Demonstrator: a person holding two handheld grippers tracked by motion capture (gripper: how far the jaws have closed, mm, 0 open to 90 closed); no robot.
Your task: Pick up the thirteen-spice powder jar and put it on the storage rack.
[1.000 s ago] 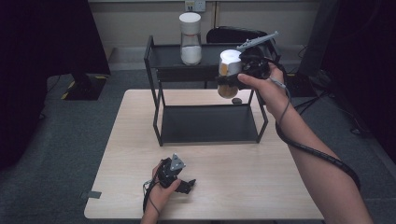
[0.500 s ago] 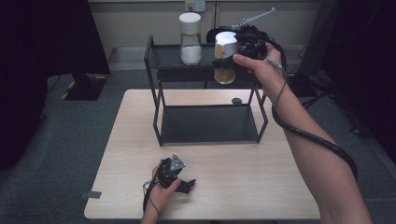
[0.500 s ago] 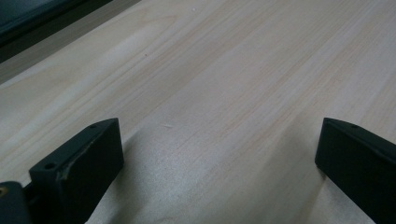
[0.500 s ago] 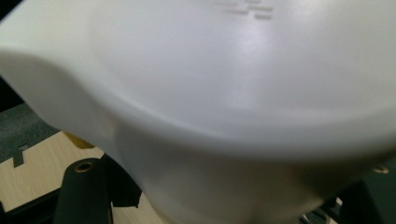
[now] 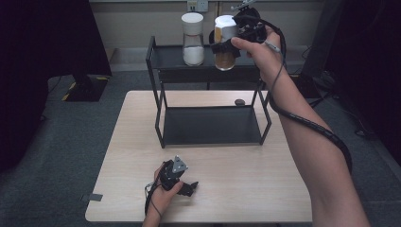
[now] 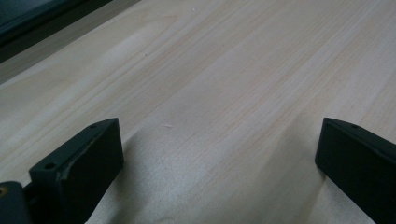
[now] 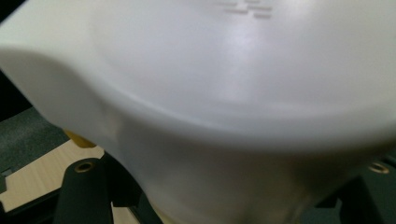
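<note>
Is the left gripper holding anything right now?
No, the left gripper has its jaws spread wide over the bare table, with nothing between them.

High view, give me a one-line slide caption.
Right gripper holds a white-lidded jar of brown contents at the black rack's top shelf, beside a white-filled jar.

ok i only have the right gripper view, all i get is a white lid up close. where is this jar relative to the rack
Observer: The high view shows the right gripper holding the brown-filled jar up at the black rack, at its top shelf's right part.
Operator: anything else on that shelf
Observer: Yes, a white-filled jar stands just left of yours, upright.
Operator: and the left gripper
Observer: The left gripper lies low on the wooden table near the front edge, jaws open, nothing between them.
</note>
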